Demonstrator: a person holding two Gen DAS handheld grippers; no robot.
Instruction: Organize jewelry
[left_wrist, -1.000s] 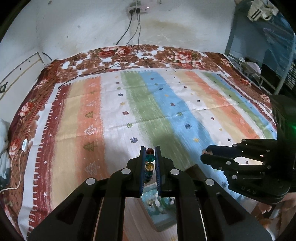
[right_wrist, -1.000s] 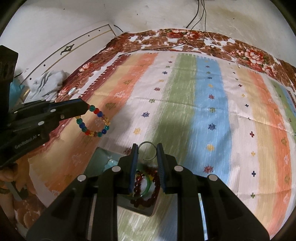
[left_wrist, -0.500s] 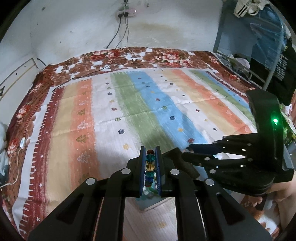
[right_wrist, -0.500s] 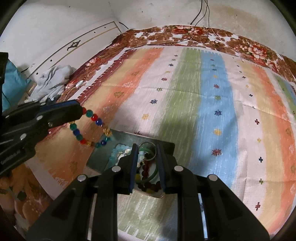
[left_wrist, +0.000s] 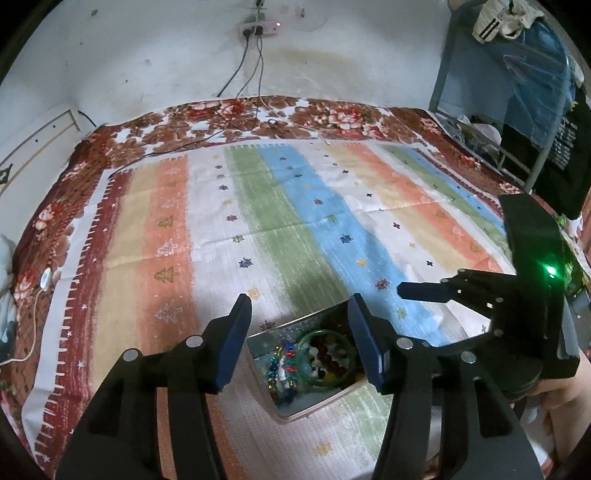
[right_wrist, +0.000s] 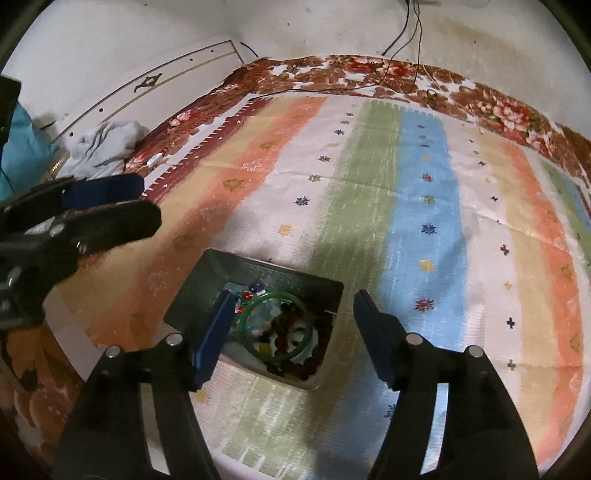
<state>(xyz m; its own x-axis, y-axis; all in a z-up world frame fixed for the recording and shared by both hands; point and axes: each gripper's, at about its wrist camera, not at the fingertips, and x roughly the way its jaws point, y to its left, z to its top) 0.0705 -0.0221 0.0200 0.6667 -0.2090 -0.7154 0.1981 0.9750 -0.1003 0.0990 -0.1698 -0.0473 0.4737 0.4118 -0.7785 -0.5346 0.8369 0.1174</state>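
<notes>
A small rectangular metal box (left_wrist: 260, 338) (right_wrist: 207, 280) sits on the striped cloth near the front edge. It holds a green bangle (left_wrist: 327, 334) (right_wrist: 279, 356), dark red beads (right_wrist: 299, 367) and a multicoloured bead bracelet (left_wrist: 282, 363) (right_wrist: 253, 290). My left gripper (left_wrist: 299, 306) is open and empty, hovering over the box. My right gripper (right_wrist: 291, 306) is open and empty, also above the box. Each gripper shows in the other's view, the right one (left_wrist: 421, 291) and the left one (right_wrist: 125, 210).
The striped cloth (left_wrist: 295, 221) (right_wrist: 406, 184) covers a bed with a floral brown blanket (left_wrist: 258, 118). Cables run from a wall socket (left_wrist: 258, 27) onto the bed. A grey cloth pile (right_wrist: 107, 144) lies at left, a metal rack (left_wrist: 498, 110) at right.
Both grippers have opened. The multicoloured bead bracelet left my left gripper and the ring left my right gripper; the bracelet now lies in the box. Both grippers moved over the box.
</notes>
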